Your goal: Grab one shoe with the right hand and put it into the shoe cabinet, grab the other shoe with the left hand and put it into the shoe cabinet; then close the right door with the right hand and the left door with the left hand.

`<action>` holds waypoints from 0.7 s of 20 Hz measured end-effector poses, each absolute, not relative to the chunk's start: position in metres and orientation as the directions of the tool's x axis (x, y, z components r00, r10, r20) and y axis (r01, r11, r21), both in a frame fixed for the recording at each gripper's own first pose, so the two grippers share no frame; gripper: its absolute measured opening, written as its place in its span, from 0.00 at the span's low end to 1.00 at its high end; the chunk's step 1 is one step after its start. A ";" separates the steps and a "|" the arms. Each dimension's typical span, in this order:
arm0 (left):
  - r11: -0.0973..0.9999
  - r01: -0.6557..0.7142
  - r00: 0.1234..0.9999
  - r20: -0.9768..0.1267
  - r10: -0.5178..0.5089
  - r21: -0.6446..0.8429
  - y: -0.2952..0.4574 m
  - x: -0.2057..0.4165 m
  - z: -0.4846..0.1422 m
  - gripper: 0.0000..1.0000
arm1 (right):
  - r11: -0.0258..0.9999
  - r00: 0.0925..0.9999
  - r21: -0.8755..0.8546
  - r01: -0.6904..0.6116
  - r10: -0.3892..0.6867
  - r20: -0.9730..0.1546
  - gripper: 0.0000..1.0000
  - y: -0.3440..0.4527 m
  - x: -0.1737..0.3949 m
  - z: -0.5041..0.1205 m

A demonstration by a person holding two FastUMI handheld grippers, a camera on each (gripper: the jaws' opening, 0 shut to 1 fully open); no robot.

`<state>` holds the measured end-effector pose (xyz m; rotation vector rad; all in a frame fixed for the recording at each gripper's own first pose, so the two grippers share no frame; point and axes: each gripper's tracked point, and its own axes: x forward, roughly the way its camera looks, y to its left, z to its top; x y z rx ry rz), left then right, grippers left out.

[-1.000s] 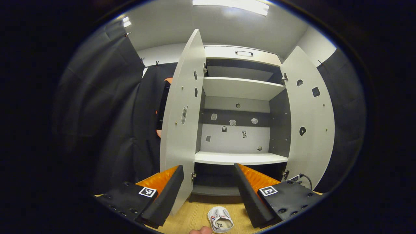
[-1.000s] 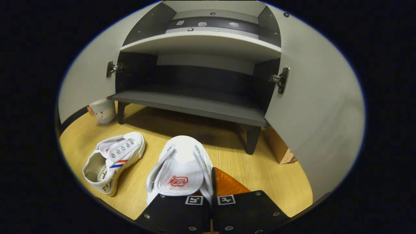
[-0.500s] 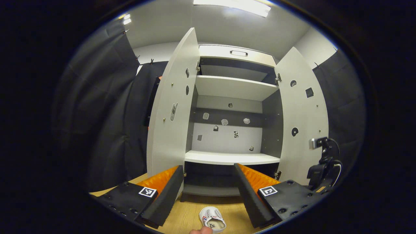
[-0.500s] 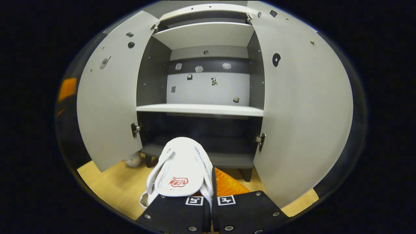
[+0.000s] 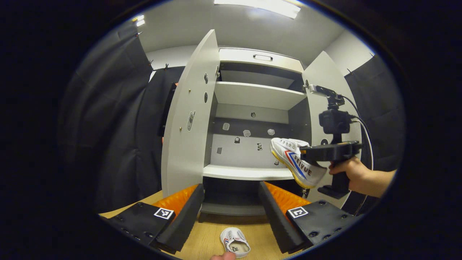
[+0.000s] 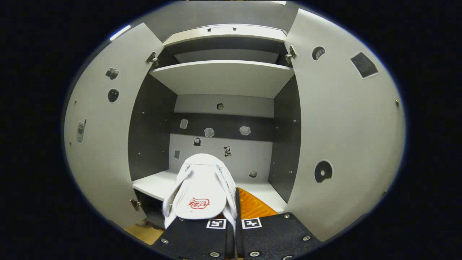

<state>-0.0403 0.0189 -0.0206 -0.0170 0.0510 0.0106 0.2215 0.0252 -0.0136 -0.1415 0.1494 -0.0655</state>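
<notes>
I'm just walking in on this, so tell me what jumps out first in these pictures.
A white sneaker hangs in mid-air in front of the open shoe cabinet, clamped in the right gripper, level with the white middle shelf. Both cabinet doors stand wide open, the shelves bare. The other sneaker lies on the wooden floor between the fingers of the open left gripper.

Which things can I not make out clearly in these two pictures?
- Held shoe, right gripper view: its heel and sole are hidden by the right gripper; how the jaws sit on it cannot be seen.
- Floor shoe, left gripper view: small, low at the edge, its markings unreadable.
- Stickers on the cabinet's back wall: too small to identify.
- Bottom compartment: dark, partly behind the left gripper.
</notes>
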 end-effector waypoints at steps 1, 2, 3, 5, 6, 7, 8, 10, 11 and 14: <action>1.000 -0.010 0.999 -0.053 0.009 -0.020 0.019 -0.041 -0.021 0.99 | 0.983 0.985 -0.174 0.067 -0.093 -0.143 0.07 0.024 0.243 -0.013; 1.000 -0.010 0.998 -0.055 0.009 -0.022 0.020 -0.041 -0.021 0.99 | 0.976 0.982 -0.204 0.078 -0.110 -0.152 0.07 0.023 0.266 -0.016; 1.000 -0.015 0.998 -0.056 0.013 -0.021 0.022 -0.042 -0.022 0.99 | 0.968 0.978 -0.232 0.091 -0.130 -0.162 0.07 0.022 0.288 -0.024; 0.999 -0.024 0.998 -0.057 0.023 -0.022 0.026 -0.043 -0.022 0.98 | 0.958 0.958 -0.261 0.122 -0.182 -0.221 0.01 0.017 0.326 -0.049; 0.999 -0.028 0.998 -0.059 0.027 -0.022 0.028 -0.043 -0.022 0.99 | 0.957 0.945 -0.257 0.131 -0.199 -0.261 0.01 0.016 0.339 -0.062; 0.999 -0.034 0.998 -0.060 0.033 -0.021 0.030 -0.044 -0.022 0.98 | 0.957 0.931 -0.256 0.133 -0.209 -0.298 0.01 0.015 0.352 -0.075; 0.999 -0.040 0.997 -0.063 0.039 -0.019 0.033 -0.044 -0.023 0.99 | 0.955 0.918 -0.265 0.135 -0.221 -0.329 0.01 0.013 0.363 -0.087; 0.999 -0.050 0.996 -0.071 0.049 -0.015 0.038 -0.046 -0.024 0.98 | 0.943 0.888 -0.296 0.149 -0.259 -0.380 0.01 0.005 0.377 -0.109; 0.998 -0.058 0.996 -0.074 0.057 -0.010 0.042 -0.046 -0.024 0.98 | 0.942 0.876 -0.300 0.152 -0.269 -0.401 0.01 0.003 0.381 -0.118; 0.997 -0.079 0.993 -0.082 0.079 -0.001 0.051 -0.049 -0.027 0.98 | 0.954 0.842 -0.256 0.159 -0.266 -0.469 0.02 0.000 0.390 -0.138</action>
